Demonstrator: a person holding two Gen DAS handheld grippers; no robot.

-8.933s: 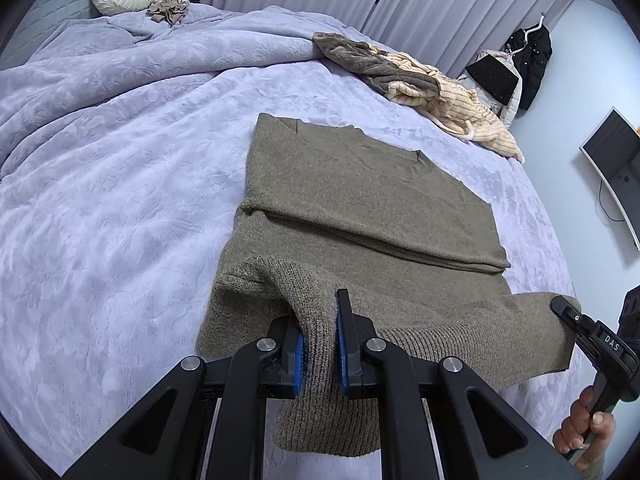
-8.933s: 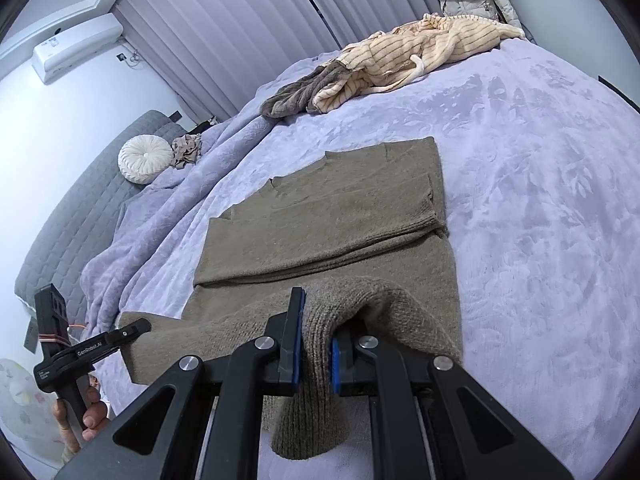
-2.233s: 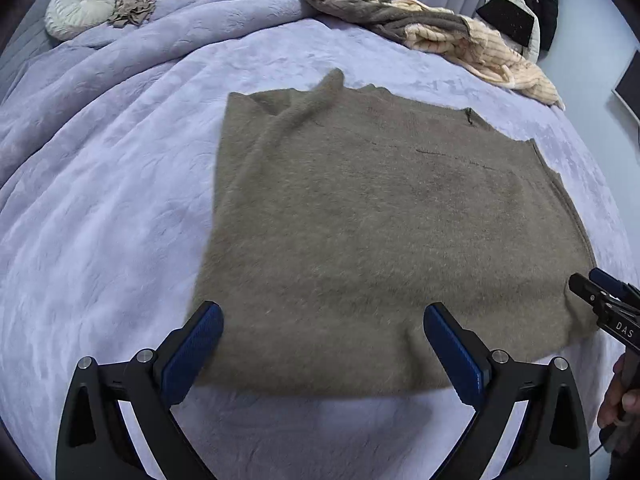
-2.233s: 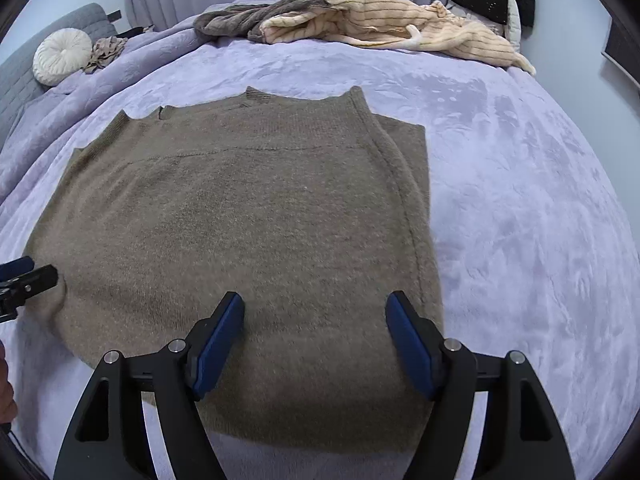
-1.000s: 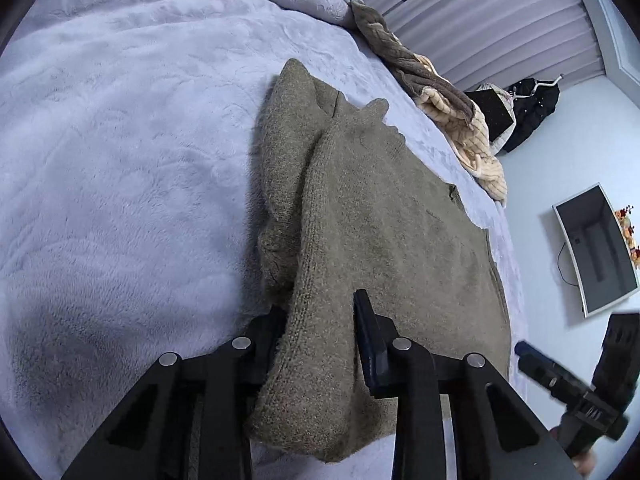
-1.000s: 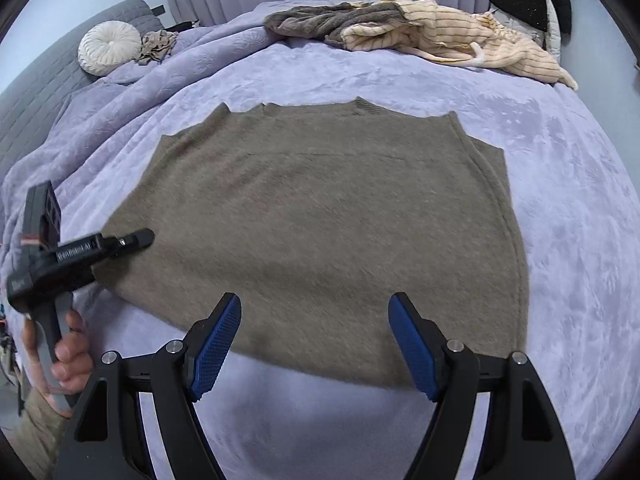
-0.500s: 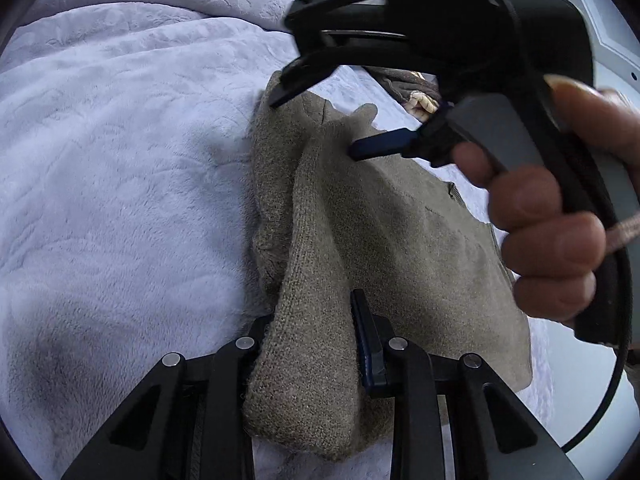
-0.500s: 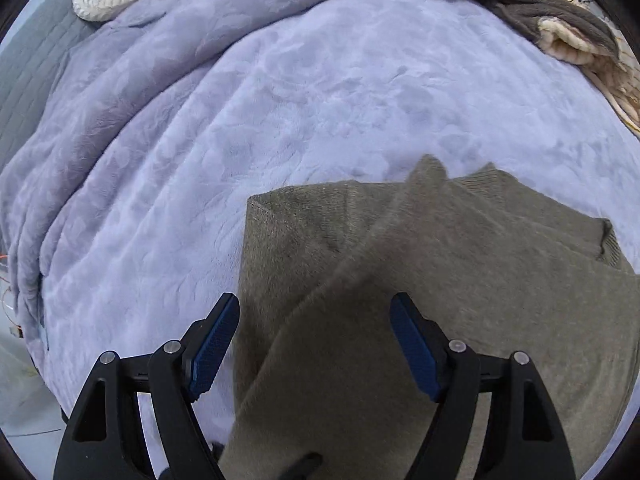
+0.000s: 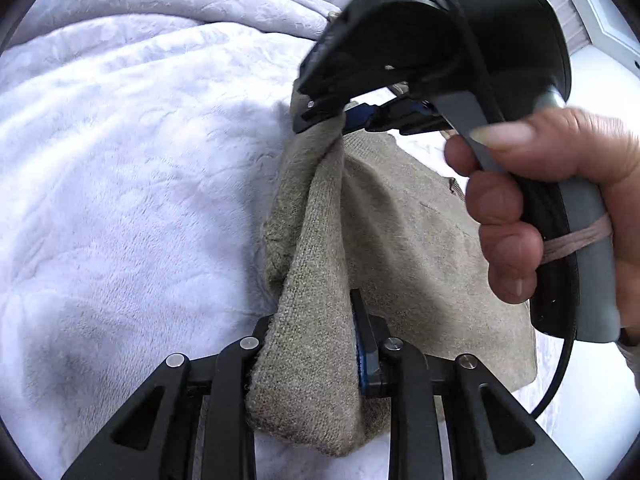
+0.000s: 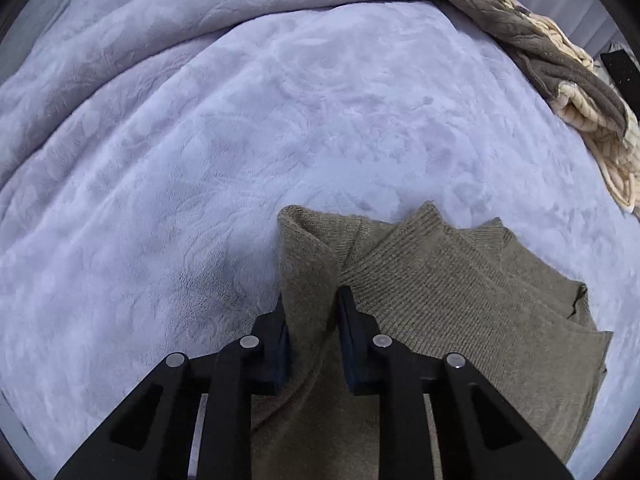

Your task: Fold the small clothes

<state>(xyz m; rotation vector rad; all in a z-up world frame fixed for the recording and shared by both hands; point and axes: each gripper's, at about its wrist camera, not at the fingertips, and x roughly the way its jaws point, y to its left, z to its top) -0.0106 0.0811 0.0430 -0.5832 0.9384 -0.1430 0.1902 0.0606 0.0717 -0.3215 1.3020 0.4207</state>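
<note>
Both tools, left tool and right tool, pinch the sweater's near edge, seemingly soft, floppy knit.

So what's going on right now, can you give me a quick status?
Left gripper and right gripper both clamped on olive sweater, one edge bunched and lifted. Nothing in the way.

It was a bedroom in a home. A big bed with a soft lilac blanket spread out ahead of the jaws. More clothes lay heaped far off to the right, with curtains behind.
</note>
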